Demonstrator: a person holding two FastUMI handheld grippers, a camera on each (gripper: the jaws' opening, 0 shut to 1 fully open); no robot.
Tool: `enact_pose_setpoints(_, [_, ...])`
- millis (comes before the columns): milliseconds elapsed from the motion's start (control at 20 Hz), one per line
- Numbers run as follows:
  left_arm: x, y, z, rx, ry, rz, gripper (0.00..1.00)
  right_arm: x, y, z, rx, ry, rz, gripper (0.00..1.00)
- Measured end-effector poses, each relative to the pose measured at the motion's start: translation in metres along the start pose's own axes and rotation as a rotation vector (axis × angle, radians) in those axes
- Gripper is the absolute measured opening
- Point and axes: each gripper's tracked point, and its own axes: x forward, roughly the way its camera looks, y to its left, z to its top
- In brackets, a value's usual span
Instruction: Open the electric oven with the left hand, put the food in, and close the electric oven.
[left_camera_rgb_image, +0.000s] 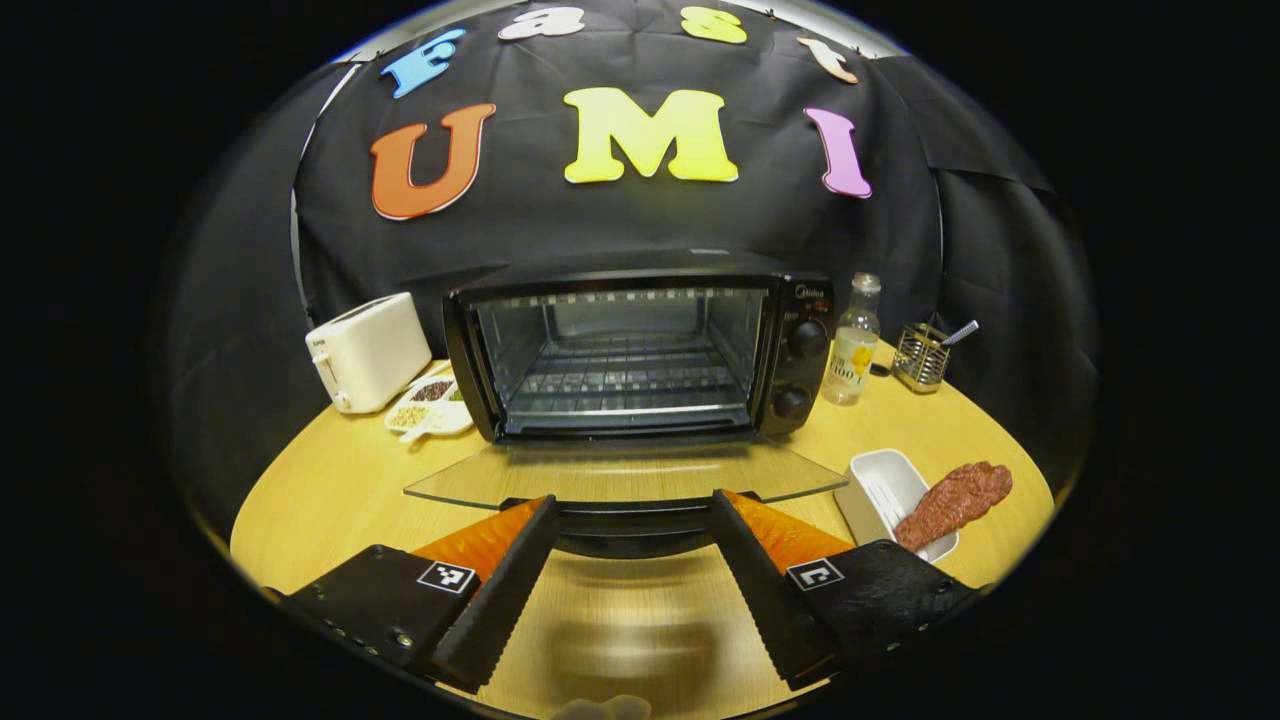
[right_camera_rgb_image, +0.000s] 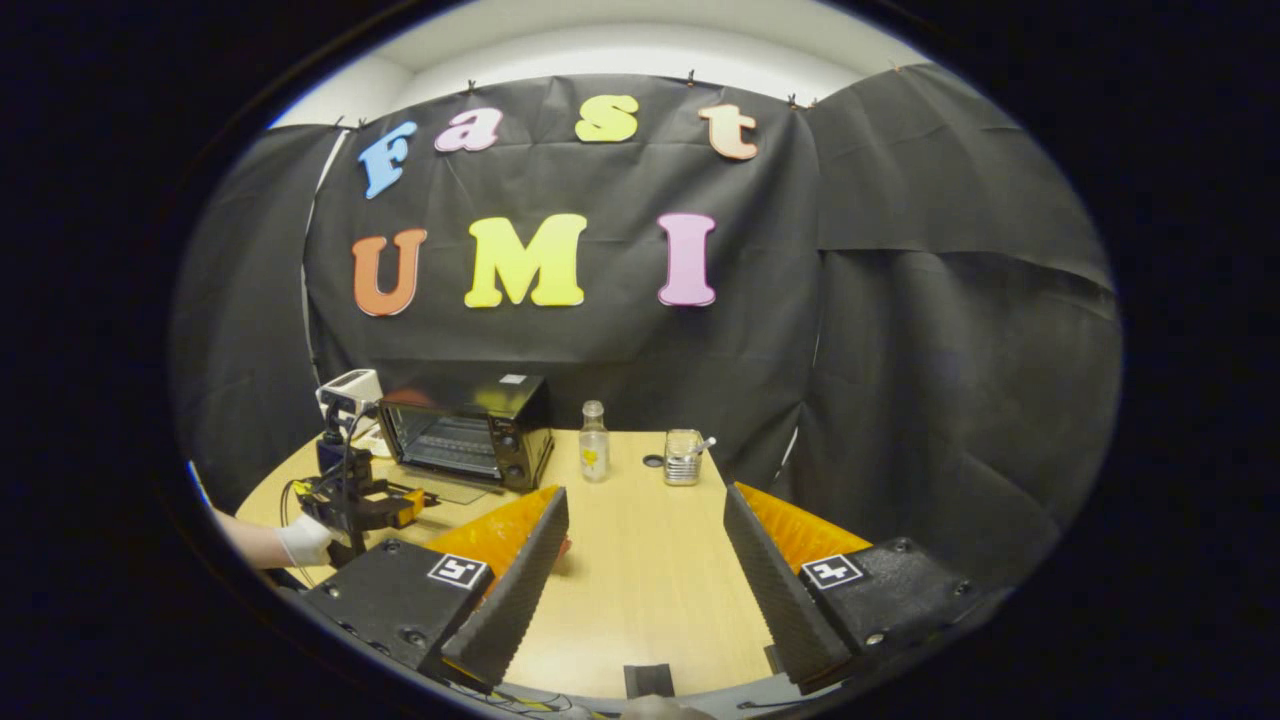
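1. The electric oven (left_camera_rgb_image: 640, 350) stands at the back of the round wooden table (left_camera_rgb_image: 330, 500), its glass door (left_camera_rgb_image: 625, 475) dropped flat toward us and the wire rack bare inside.
2. The left gripper (left_camera_rgb_image: 632, 515) has its fingers spread wide on either side of the door's dark handle (left_camera_rgb_image: 630, 520), not pressing it.
3. The food, a reddish slab of meat (left_camera_rgb_image: 955, 500), lies at about four o'clock from the oven, draped over the edge of a white tray (left_camera_rgb_image: 880, 480).
4. The right gripper (right_camera_rgb_image: 645, 545) hovers with fingers apart over bare tabletop, holding nothing.
5. From there, the oven (right_camera_rgb_image: 470, 430) sits at ten o'clock, with the left gripper (right_camera_rgb_image: 350, 500) in a gloved hand (right_camera_rgb_image: 300, 540) before it.
6. A toaster (left_camera_rgb_image: 365, 350) flanks the oven at nine o'clock, a bottle (left_camera_rgb_image: 855, 345) at three.
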Motion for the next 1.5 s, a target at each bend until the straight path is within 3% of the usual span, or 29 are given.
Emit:
enact_pose_setpoints(300, [0.010, 0.003, -0.049, -0.010, 0.117, -0.002, 0.97, -0.002, -0.002, -0.007, 0.012, 0.018, -0.008, 0.96])
enact_pose_setpoints(650, [0.015, 0.003, -0.055, 0.001, 0.157, -0.020, 0.97, -0.001, 0.000, -0.016, 0.004, 0.036, -0.008, 0.99])
enact_pose_setpoints(850, [0.006, 0.009, -0.043, 0.002, 0.111, -0.010, 0.97, 0.004, 0.002, -0.022, 0.012, 0.045, 0.008, 0.99])
enact_pose_setpoints(1050, [-0.031, 0.012, -0.020, 0.016, 0.032, -0.010, 1.00, 0.027, 0.006, -0.039, 0.025, 0.081, 0.055, 0.99])
enact_pose_setpoints(1150, [-0.060, 0.013, -0.009, 0.020, -0.015, -0.008, 0.97, 0.045, 0.012, -0.053, 0.034, 0.114, 0.093, 0.99])
enact_pose_setpoints(1500, [-0.171, 0.022, 0.020, -0.003, -0.108, 0.062, 0.97, 0.137, 0.046, -0.118, 0.095, 0.284, 0.250, 0.99])
